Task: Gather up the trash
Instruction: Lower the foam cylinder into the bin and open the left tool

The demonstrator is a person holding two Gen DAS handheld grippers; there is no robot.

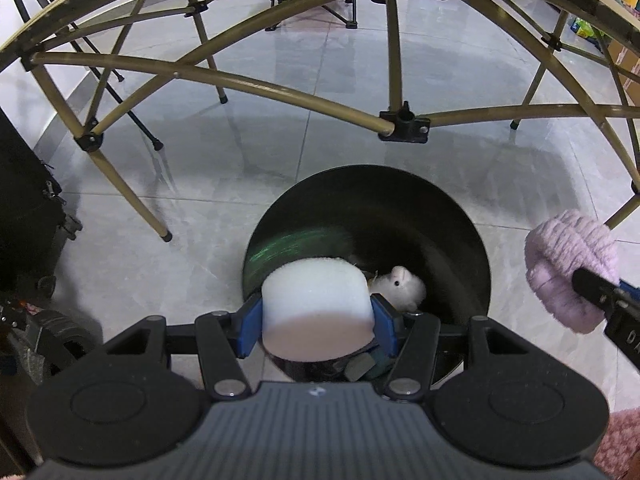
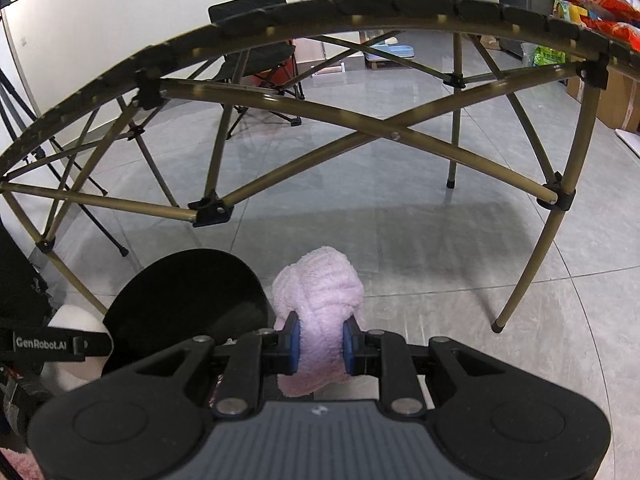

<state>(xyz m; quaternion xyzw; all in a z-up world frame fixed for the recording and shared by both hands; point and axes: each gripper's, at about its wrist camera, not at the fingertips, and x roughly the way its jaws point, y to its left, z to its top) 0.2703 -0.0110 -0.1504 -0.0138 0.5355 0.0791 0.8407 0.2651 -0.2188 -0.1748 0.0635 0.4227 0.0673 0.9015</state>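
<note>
My left gripper [image 1: 317,322] is shut on a white foam cylinder [image 1: 316,304] and holds it above the mouth of a round black bin [image 1: 460,240]. Inside the bin lies a small white plush toy [image 1: 402,282] among other bits. My right gripper [image 2: 320,344] is shut on a knotted pink fluffy cloth [image 2: 320,292], hanging just right of the bin [image 2: 188,300]. In the left wrist view that pink cloth [image 1: 568,264] shows at the right edge. The white cylinder [image 2: 76,344] shows at the far left of the right wrist view.
A folding table frame with olive tubes [image 1: 280,96] arches over the grey tiled floor [image 2: 400,232] behind the bin. A black bag [image 1: 24,208] stands at the left. A folding chair [image 2: 256,40] and boxes [image 2: 616,100] stand farther back.
</note>
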